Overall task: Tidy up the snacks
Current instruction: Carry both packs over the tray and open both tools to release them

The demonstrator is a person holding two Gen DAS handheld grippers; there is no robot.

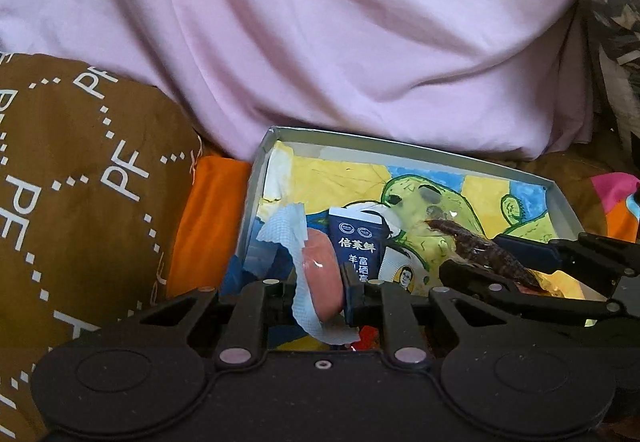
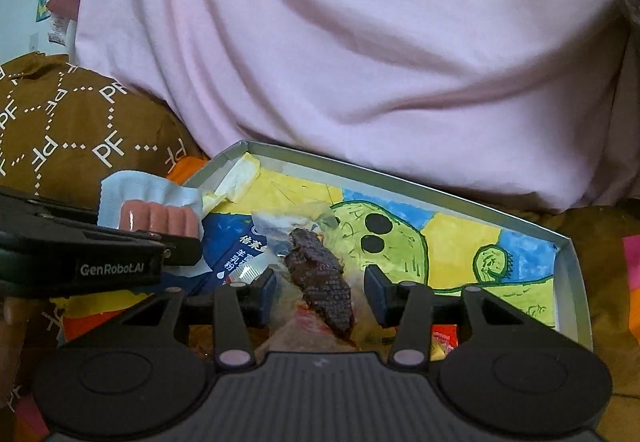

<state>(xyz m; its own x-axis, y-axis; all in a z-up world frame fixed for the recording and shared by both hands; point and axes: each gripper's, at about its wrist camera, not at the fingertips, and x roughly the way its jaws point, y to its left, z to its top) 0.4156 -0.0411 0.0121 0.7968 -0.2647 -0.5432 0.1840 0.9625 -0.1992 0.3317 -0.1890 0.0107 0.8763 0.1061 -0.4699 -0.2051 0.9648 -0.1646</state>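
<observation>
1. Cushion (image 1: 80, 170), brown with white "PF" lettering, lies at the far left, with an orange cloth (image 1: 208, 226) between it and the tray
2. Left gripper (image 1: 316, 282) is clamped on a pink sausage pack (image 1: 322, 274) wrapped in pale blue paper (image 1: 280, 226), held over the left end of the tray
3. Grey tray (image 1: 560, 202) is lined with a yellow, blue and green cartoon drawing; a dark blue sachet (image 1: 354, 242) with white characters lies inside it, just beside the sausage pack
4. Right gripper (image 2: 320, 288) has its jaws parted; a dark dried-meat snack (image 2: 324, 282) in clear wrap sits between the pads, which do not press on it
5. Pink sheet (image 2: 360, 42) is bunched up behind the tray
</observation>
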